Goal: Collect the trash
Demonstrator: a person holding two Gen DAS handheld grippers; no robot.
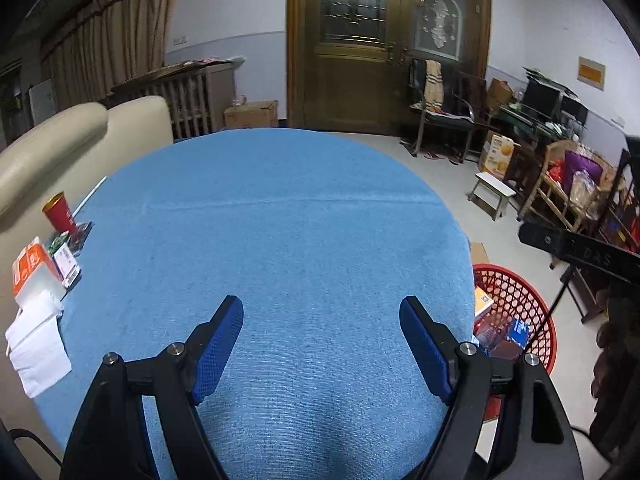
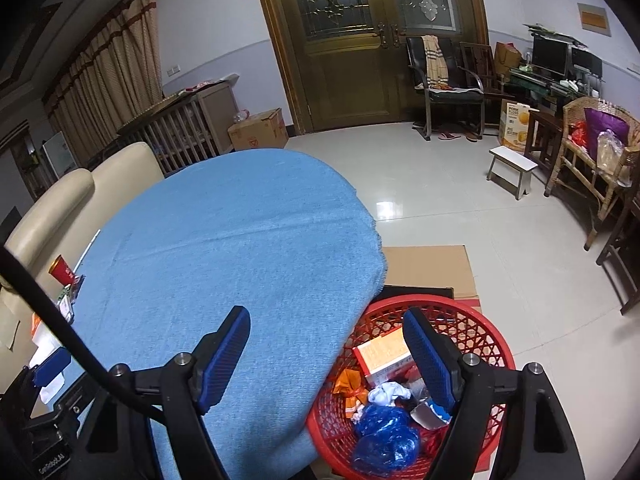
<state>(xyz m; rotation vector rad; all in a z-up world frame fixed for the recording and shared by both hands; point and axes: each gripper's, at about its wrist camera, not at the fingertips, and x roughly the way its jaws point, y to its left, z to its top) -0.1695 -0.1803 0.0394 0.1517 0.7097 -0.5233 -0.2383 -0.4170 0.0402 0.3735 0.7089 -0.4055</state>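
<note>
The left gripper hangs over the blue tablecloth with its jaws spread and nothing between them. The right gripper is spread and empty too, one finger over the cloth, the other over the red basket on the floor beside the table, which holds an orange box, blue plastic and wrappers. A red cup, small boxes and white tissue lie at the table's left edge.

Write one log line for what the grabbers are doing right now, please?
left gripper: open, empty | right gripper: open, empty | red basket: holds trash | red cup: on table
</note>
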